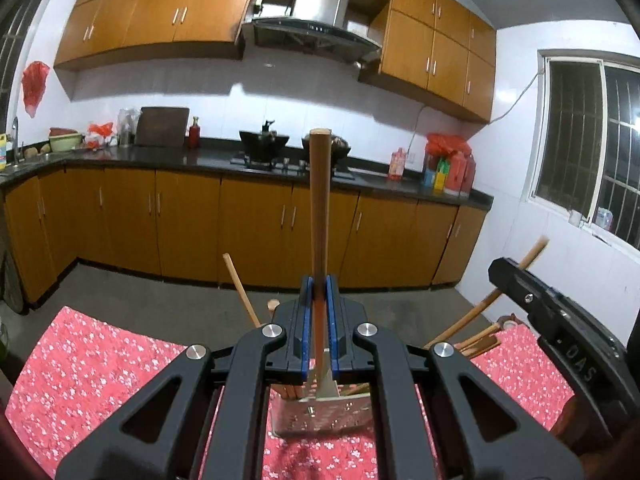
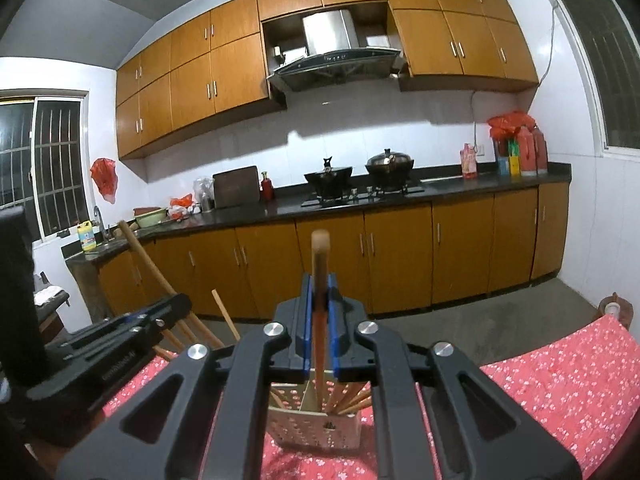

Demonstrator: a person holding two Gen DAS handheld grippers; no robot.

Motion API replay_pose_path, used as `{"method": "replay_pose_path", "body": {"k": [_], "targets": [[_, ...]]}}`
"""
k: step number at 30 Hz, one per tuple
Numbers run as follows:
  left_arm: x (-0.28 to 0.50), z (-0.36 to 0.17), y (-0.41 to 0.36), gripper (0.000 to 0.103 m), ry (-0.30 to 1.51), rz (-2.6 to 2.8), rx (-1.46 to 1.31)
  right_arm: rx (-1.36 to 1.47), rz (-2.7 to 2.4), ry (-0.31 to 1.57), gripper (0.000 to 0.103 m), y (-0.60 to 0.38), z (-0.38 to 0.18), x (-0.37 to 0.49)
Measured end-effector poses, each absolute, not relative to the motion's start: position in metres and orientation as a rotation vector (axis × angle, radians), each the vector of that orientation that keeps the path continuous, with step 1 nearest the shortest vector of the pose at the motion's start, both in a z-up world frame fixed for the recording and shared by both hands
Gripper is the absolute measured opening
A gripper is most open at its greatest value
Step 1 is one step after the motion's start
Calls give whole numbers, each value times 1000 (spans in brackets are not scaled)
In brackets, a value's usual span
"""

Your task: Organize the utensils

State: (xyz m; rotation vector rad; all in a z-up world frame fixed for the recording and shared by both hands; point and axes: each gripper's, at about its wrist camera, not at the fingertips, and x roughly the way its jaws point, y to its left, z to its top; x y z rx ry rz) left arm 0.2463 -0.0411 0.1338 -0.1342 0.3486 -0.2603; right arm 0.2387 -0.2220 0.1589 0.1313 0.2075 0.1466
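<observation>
Blue-padded fingers of the left gripper pinch a wooden-handled spatula upright over the perforated holder; the right gripper clamps another wooden handle above it (both apparently mid-insertion). Next, probably: lower straight, then release.

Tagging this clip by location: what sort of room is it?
A home kitchen, most likely: a range hood over pots on a gas stove, wooden cabinets, and a sink at the left.

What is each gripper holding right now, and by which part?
Left gripper is shut on a wooden-handled spatula, gripped low on the handle just above the metal blade. Right gripper is shut on a wooden-handled utensil, mid-handle, above the perforated holder.
</observation>
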Motion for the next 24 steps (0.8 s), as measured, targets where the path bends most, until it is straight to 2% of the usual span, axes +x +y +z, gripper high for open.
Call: {"method": "replay_pose_path", "body": {"k": [4,5,6,7,12,14,16,17,19,20,22,24], "targets": [[244,132,-40,10,360,-265,-138,123,148,191,24,-219,160,231],[243,133,-40,19,358,-265,-139,122,148,186,24,-219,162,228],[241,134,-38,33,351,-263,-142,124,148,181,25,-220,163,226],[239,137,-38,39,340,-259,-144,127,148,177,26,-220,164,223],[226,149,-28,40,286,-260,-168,139,136,153,34,-228,167,205],[216,153,-20,41,273,-259,-180,145,128,143,41,-233,168,194],[207,154,-15,43,263,-256,-182,146,111,129,54,-238,166,178],[200,153,-11,46,260,-250,-181,143,105,125,57,-240,164,171],[187,149,-3,56,254,-233,-170,136,91,124,72,-242,158,157],[176,144,2,64,247,-217,-157,129,80,125,76,-243,152,149],[160,136,8,79,238,-186,-134,116,55,125,93,-243,142,136],[148,129,13,93,230,-164,-113,90,26,125,99,-240,130,123]]}}
